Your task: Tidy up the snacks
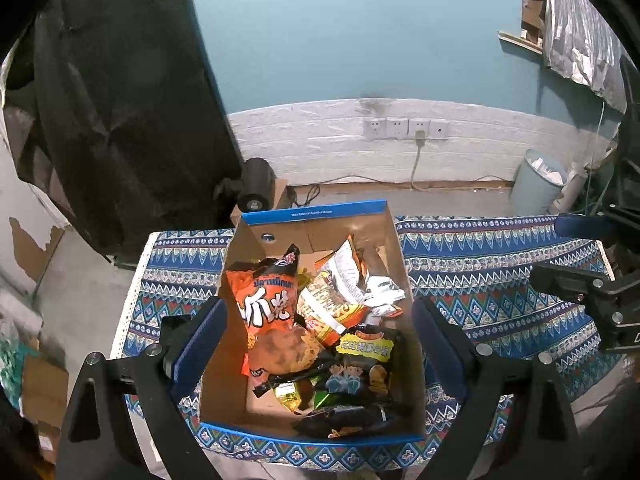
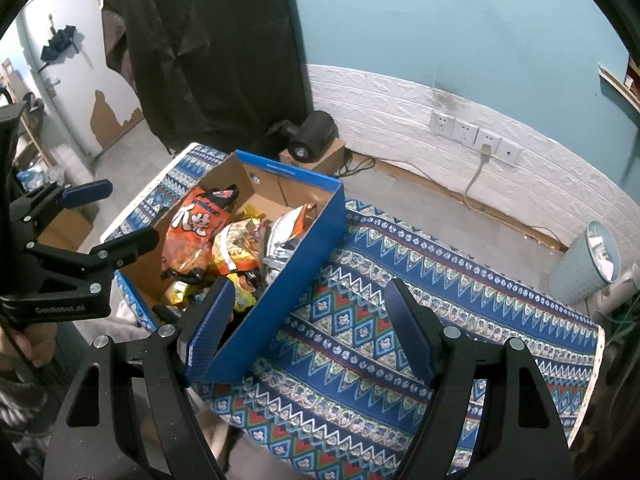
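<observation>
Snack packets (image 1: 320, 320) lay heaped in the blue-rimmed cardboard box (image 1: 316, 210) on the patterned desk (image 2: 400, 320). Light, crinkly, slippery film; probably best pinched at a crimped edge. Left gripper (image 1: 320, 344) above the box, jaws spread, packets directly between them. Right gripper (image 2: 312, 332) jaws spread, empty; the box lay toward its left jaw.
</observation>
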The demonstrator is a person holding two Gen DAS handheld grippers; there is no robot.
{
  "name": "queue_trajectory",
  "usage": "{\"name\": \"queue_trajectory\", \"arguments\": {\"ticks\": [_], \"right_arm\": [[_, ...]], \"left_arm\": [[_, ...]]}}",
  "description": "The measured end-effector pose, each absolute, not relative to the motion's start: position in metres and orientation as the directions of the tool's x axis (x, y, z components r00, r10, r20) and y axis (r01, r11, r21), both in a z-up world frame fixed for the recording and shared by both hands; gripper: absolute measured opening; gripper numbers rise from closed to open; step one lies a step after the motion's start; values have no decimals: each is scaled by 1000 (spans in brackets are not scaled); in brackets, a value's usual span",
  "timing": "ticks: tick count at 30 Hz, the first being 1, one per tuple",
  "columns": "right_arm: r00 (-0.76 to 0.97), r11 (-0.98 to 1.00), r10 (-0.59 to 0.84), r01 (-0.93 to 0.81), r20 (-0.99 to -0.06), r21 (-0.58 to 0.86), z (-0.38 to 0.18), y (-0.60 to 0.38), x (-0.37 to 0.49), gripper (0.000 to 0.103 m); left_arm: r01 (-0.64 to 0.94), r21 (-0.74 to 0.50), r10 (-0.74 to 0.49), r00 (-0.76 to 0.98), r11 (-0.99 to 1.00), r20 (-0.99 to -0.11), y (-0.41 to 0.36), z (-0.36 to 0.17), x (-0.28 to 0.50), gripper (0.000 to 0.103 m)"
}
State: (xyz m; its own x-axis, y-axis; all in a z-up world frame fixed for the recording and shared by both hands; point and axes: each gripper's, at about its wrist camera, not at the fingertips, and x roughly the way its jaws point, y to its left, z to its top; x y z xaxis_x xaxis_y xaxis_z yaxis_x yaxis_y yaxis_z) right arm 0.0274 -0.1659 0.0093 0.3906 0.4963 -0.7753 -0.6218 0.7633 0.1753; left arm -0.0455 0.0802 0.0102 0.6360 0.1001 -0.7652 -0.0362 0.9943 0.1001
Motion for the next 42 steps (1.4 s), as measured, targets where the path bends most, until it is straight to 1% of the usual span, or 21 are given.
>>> {"name": "queue_trajectory", "arguments": {"ticks": [29, 42], "right_arm": [[387, 770, 484, -614, -785, 172, 7, -170, 29, 77], [386, 771, 481, -613, -788, 170, 7, -172, 29, 77]], "left_arm": [[-38, 101, 102, 633, 994, -767, 76, 11, -46, 94], [-42, 134, 131, 622, 990, -772, 74, 7, -46, 94]]}}
